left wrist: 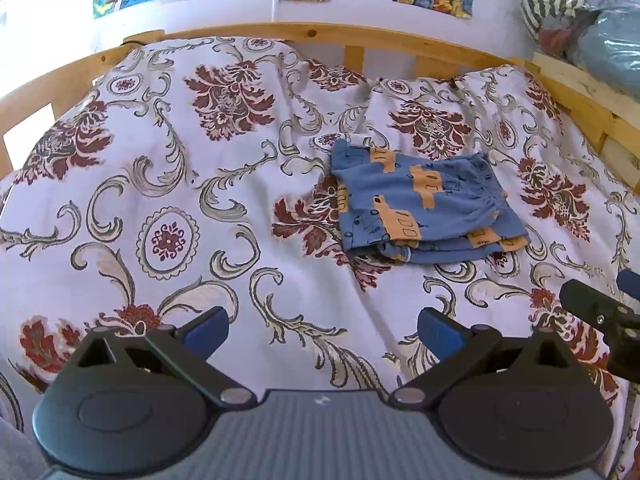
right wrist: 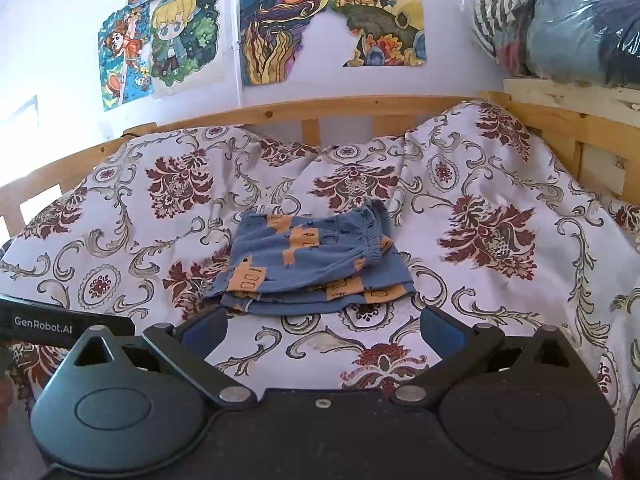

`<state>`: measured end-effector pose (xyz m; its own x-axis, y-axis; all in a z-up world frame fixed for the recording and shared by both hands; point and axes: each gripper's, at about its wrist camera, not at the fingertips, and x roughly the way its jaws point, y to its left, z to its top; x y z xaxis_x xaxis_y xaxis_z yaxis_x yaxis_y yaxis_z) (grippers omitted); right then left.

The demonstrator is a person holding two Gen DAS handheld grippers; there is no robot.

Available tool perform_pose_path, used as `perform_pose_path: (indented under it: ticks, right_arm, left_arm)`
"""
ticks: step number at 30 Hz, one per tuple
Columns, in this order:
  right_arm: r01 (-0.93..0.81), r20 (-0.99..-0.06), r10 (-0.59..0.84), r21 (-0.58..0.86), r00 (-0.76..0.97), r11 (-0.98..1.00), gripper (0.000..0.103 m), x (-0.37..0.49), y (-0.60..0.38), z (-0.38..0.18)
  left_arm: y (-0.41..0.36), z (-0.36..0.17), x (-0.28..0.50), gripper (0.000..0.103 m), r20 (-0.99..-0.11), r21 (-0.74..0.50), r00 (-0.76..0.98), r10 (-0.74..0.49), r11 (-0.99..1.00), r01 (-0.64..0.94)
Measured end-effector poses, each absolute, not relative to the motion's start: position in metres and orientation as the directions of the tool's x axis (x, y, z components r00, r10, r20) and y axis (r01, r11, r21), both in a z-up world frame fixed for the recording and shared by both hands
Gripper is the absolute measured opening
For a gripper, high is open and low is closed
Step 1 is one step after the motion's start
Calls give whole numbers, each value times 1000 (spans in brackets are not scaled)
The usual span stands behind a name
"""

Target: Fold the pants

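Fingers (left wrist: 206, 326) of the left gripper (left wrist: 322, 330) stand spread wide and released, with nothing between their blue pads, hovering over the floral bedspread (left wrist: 160, 168). Across from it, the right gripper (right wrist: 322, 330) is likewise splayed and empty, its fingers (right wrist: 442, 332) just short of the pants (right wrist: 308, 264). Those pants, blue with orange patches, lie folded into a small stack on the bedspread, the elastic waistband turned toward the wooden bed rail (right wrist: 320, 110). From the right wrist view, the near edge of the pants sits just beyond the spread fingertips. A black bar at the left of that view carries the printed words "GenRobot.AI" (right wrist: 43, 330). Beyond the rail, coloured cartoon drawings (right wrist: 256, 28) are stuck to the white wall, and plastic-wrapped bundles (right wrist: 560, 20) sit on a ledge to the right of them.
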<state>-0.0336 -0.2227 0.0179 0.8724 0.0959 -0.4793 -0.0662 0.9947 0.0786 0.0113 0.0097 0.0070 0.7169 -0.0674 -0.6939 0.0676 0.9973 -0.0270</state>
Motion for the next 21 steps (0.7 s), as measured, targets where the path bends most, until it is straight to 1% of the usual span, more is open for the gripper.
perform_pose_path:
  ticks: [21]
  right_arm:
    - [-96,-496,109,53,861,994,102,-30,-216,13]
  left_arm:
    - [7,2,13,103,-703,9,710,-54,996,84]
